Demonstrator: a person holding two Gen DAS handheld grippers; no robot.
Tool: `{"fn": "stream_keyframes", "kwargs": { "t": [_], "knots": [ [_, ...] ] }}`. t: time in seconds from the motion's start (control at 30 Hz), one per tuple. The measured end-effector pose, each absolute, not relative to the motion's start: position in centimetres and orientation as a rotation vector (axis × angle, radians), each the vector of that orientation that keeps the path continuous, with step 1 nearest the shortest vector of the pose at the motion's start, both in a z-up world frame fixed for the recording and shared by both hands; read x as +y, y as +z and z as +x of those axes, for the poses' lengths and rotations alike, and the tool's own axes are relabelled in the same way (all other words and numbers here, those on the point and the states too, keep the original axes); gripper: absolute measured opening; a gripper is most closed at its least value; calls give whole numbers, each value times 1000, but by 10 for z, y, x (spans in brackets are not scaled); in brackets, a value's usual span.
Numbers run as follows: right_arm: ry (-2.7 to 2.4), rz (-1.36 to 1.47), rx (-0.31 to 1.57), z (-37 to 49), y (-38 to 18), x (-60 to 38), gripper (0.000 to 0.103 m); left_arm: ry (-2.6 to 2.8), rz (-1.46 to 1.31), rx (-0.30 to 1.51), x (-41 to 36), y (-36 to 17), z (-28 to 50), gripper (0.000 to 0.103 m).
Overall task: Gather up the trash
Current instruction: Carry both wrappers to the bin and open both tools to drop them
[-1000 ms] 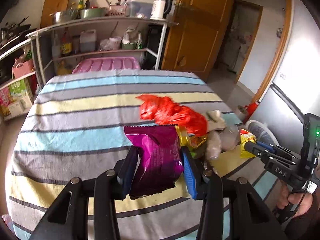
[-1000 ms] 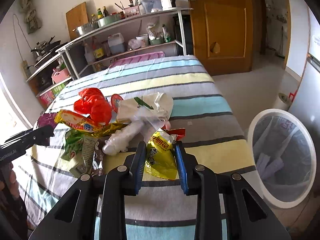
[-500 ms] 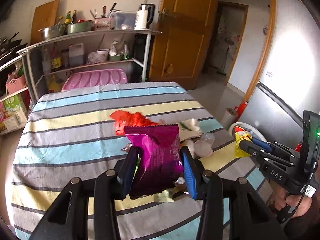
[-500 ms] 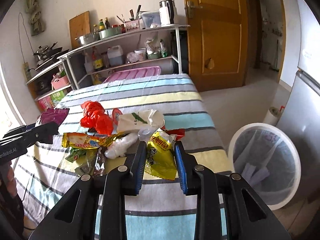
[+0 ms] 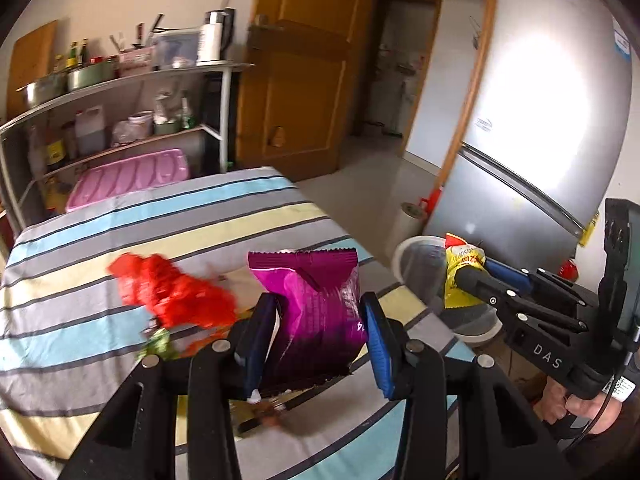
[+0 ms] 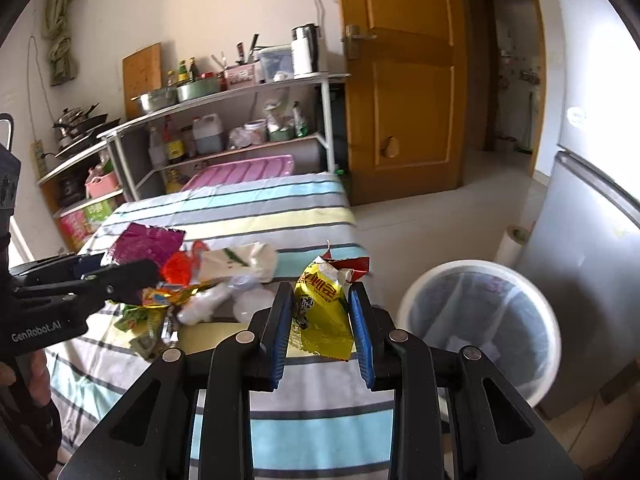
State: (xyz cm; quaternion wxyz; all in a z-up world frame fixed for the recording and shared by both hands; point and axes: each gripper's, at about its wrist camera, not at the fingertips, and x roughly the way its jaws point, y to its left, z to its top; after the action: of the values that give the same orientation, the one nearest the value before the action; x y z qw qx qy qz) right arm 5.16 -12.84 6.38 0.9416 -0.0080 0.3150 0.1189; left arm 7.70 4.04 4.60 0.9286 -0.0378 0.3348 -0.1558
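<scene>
My left gripper (image 5: 316, 316) is shut on a purple snack bag (image 5: 312, 304) and holds it above the striped table (image 5: 120, 220). My right gripper (image 6: 320, 308) is shut on a yellow snack packet (image 6: 320, 304), held above the table's right edge. A white trash bin (image 6: 480, 320) with a clear liner stands on the floor to the right of the table. More trash lies on the table: a red plastic bag (image 5: 172, 296), a white wrapper (image 6: 240, 260) and clear plastic (image 6: 208, 304). The right gripper with its yellow packet (image 5: 460, 276) shows over the bin (image 5: 420, 256) in the left wrist view.
A silver fridge (image 6: 592, 240) stands right of the bin. A metal shelf rack (image 6: 224, 128) with pots, bottles and a pink tray (image 6: 240, 170) stands behind the table. A wooden door (image 6: 400, 100) is at the back. A paper roll (image 6: 512, 242) stands on the floor.
Both grippers have lifted and swung right toward the bin, each still holding its packet. The trash pile on the table now lies lower and further left in both views.
</scene>
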Motion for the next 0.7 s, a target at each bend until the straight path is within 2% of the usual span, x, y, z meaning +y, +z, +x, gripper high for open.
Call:
{"fn": "stream_keyframes", "kwargs": {
  "t": [0.7],
  "knots": [
    [1,57,675,56,60,-256,30,-574,42,770,-102,32,124,46]
  ]
}}
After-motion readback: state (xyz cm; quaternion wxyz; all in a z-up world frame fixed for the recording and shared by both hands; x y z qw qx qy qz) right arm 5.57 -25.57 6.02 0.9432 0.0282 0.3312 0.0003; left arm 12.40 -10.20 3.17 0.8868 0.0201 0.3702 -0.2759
